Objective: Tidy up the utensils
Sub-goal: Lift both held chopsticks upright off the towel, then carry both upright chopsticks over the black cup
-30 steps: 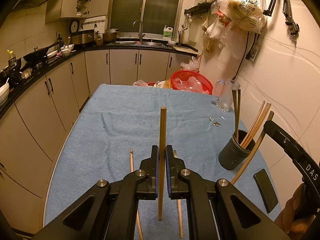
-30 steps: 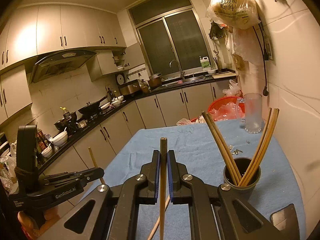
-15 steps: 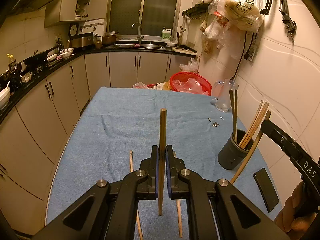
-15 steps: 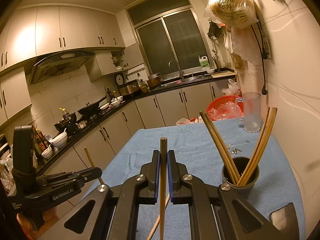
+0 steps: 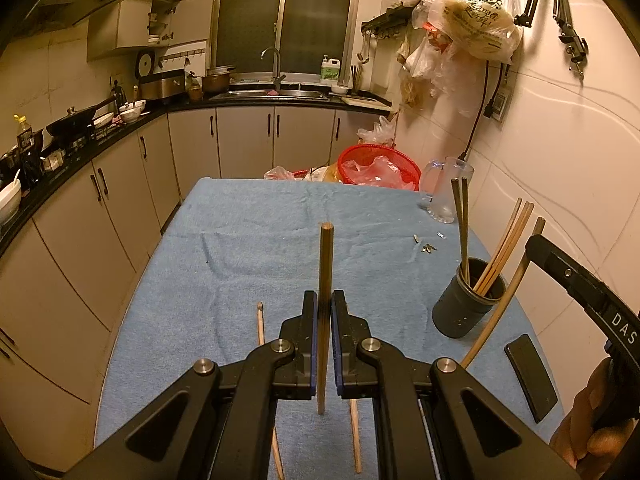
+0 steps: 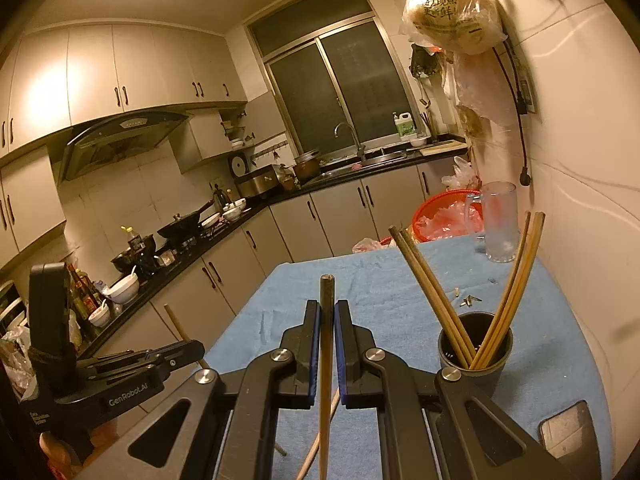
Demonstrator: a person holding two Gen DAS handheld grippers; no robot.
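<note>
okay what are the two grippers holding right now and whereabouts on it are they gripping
Each holds one wooden chopstick. The left gripper is shut on its chopstick at mid-length. The right gripper clamps its chopstick near the blunt upper end.

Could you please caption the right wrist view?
Right gripper clamps a chopstick beside the dark holder cup.

Very little shifts here. Seen from the left tool (image 5: pixel 325 316), the dark round holder of wooden chopsticks (image 5: pixel 466 304) and the flat black phone (image 5: pixel 530 376) on the blue-covered bench (image 5: pixel 248 248) sit slightly lower than before. From the right tool (image 6: pixel 327 316), the left tool (image 6: pixel 176 356) and its slim wooden chopstick (image 6: pixel 178 326) lie a touch lower too.
</note>
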